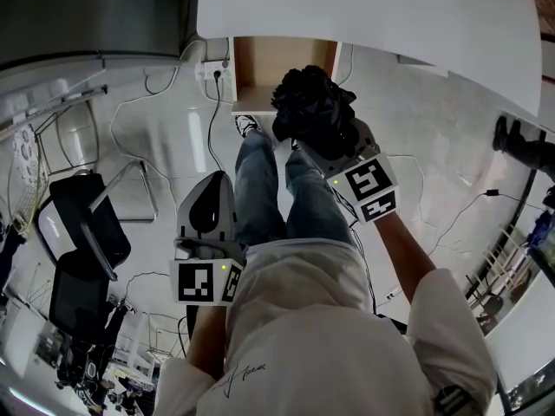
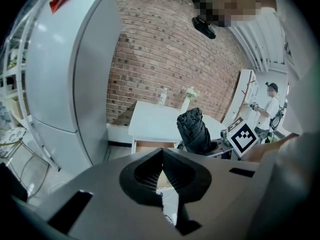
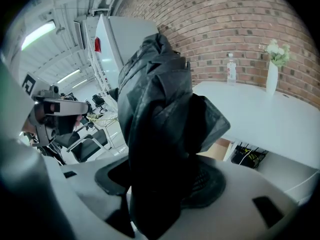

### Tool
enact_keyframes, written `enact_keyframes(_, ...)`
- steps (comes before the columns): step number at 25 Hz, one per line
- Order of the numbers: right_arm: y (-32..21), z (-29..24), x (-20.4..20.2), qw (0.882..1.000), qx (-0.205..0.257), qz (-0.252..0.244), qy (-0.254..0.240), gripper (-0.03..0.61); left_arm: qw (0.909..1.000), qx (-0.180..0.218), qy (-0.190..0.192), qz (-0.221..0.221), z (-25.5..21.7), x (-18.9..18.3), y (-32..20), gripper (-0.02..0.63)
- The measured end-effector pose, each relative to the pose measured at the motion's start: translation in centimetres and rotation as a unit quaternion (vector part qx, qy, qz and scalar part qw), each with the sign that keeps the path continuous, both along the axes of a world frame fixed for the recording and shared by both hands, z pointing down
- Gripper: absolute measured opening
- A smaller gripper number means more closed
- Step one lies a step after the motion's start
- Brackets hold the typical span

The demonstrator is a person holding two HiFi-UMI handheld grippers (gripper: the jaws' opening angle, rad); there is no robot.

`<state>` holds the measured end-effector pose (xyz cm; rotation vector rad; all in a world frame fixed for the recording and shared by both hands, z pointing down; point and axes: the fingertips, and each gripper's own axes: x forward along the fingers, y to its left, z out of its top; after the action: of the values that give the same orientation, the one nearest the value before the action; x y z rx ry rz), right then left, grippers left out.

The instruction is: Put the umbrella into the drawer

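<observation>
Indoors, brick wall [image 2: 165, 49] backs white table [image 2: 150, 121]; right gripper [image 3: 165, 189] pinches umbrella [image 3: 155, 109], left gripper [image 2: 162, 176] closed.

The head view looks steeply down from above the person's head. The bench [image 1: 373, 16] is at 12 o'clock, with the open drawer [image 1: 260, 63] just under it. The left gripper view rides on the left hand-held gripper [image 2: 162, 179], low down, and faces across the room to the same bench and drawer. The right gripper view rides on the right hand-held gripper [image 3: 165, 184]. It is very near the umbrella [image 3: 160, 109], which fills its middle, and the bench is at 3 o'clock. All three views share the bench, drawer and umbrella.
</observation>
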<state>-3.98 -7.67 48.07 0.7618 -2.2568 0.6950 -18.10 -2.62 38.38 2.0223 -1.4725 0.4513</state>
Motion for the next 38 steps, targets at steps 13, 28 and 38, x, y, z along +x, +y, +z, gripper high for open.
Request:
enact_keyframes(13, -1.8, 4.5, -1.0, 1.0, -0.012, 0.004, 0.025, 0.27, 0.9997, -0.021, 0.01, 0.01, 2.2, -1.6, -1.1, 0.015)
enact_keyframes(28, -4.1, 9.9, -1.2, 0.998, -0.028, -0.008, 0.061, 0.27, 0.9985, -0.05, 0.017, 0.017, 4.2, -2.2, -2.3, 0.015)
enact_keyframes(38, -5.9, 14.7, -2.4, 0.995, -0.04, -0.034, 0.086, 0.27, 0.9973, -0.067, 0.023, 0.018, 6.4, -2.6, -4.3, 0.015)
